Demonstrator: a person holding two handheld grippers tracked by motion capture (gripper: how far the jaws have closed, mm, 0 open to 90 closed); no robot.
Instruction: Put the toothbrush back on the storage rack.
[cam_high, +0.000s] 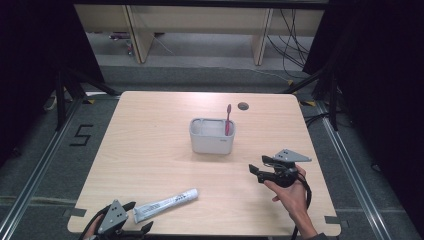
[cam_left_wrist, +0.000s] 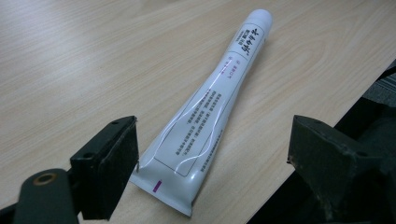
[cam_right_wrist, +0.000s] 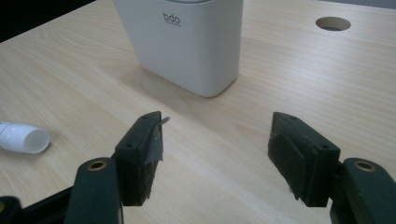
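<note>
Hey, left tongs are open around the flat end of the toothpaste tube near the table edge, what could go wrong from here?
1. The toothpaste tube lies close to the table edge, with its crimped end beside the left tongs; a nudge instead of a clean grip might push it off.
2. Clamping the flat crimp alone may let the tube droop or slip.
3. The holder has a toothbrush standing upright in it; a careless drop-in could knock it.
</note>
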